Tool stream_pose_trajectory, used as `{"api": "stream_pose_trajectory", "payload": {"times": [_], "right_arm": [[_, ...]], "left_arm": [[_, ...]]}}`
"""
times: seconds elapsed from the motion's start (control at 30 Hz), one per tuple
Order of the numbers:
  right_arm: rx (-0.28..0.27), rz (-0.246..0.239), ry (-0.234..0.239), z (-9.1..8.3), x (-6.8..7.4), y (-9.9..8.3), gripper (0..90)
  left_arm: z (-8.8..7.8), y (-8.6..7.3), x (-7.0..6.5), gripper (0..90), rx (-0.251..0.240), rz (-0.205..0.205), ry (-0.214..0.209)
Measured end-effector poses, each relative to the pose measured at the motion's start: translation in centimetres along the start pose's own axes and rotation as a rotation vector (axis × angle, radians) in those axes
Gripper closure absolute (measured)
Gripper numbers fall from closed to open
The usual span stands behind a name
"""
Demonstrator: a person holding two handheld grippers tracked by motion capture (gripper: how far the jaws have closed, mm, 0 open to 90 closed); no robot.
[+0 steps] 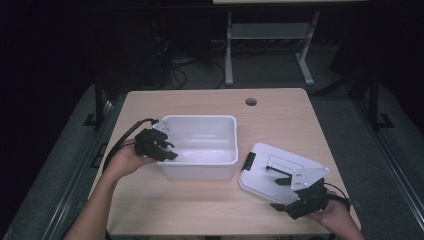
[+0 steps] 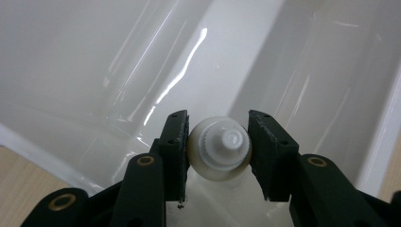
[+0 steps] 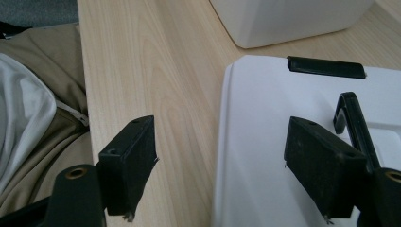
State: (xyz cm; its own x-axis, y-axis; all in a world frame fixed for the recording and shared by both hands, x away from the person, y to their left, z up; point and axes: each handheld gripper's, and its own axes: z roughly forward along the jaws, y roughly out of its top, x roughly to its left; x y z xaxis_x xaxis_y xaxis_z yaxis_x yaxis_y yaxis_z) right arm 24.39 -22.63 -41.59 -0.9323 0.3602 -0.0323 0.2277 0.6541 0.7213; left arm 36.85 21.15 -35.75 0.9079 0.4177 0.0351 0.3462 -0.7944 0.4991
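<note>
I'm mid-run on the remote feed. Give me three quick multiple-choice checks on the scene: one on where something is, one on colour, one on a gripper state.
1. Where does the white lid lie?
A. On top of the bin
B. On the table, to the right of the bin
C. On the floor

2. What colour is the latch at the lid's edge?
A. Black
B. Red
C. Blue

3. What is the left hand-held gripper doing?
A. Open, with nothing in it
B. Shut on the lid's handle
C. Shut on a small white round part

Answers:
1 B: the lid rests flat on the wood beside the white bin.
2 A: the right gripper view shows a black strip.
3 C: its jaws press both sides of the small white round part above the bin.
</note>
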Motion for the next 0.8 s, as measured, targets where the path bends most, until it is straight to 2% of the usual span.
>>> {"api": "stream_pose_trajectory", "payload": {"times": [0.1,0.53,0.63,0.8], "right_arm": [[0.003,-0.002,0.002,0.07,0.0,0.02,25.1],[0.0,-0.008,0.001,0.07,-0.05,0.05,25.1],[0.001,-0.008,0.001,0.06,-0.04,0.06,25.1],[-0.001,-0.009,0.0,0.02,-0.05,0.11,25.1]], "left_arm": [[-0.02,-0.11,0.02,59.8,-0.01,-0.001,0.001],[0.16,-0.03,-0.08,59.2,0.0,0.008,-0.005],[0.04,0.01,-0.04,57.0,-0.008,0.004,0.005],[-0.06,0.01,-0.04,61.3,0.005,0.014,0.005]]}}
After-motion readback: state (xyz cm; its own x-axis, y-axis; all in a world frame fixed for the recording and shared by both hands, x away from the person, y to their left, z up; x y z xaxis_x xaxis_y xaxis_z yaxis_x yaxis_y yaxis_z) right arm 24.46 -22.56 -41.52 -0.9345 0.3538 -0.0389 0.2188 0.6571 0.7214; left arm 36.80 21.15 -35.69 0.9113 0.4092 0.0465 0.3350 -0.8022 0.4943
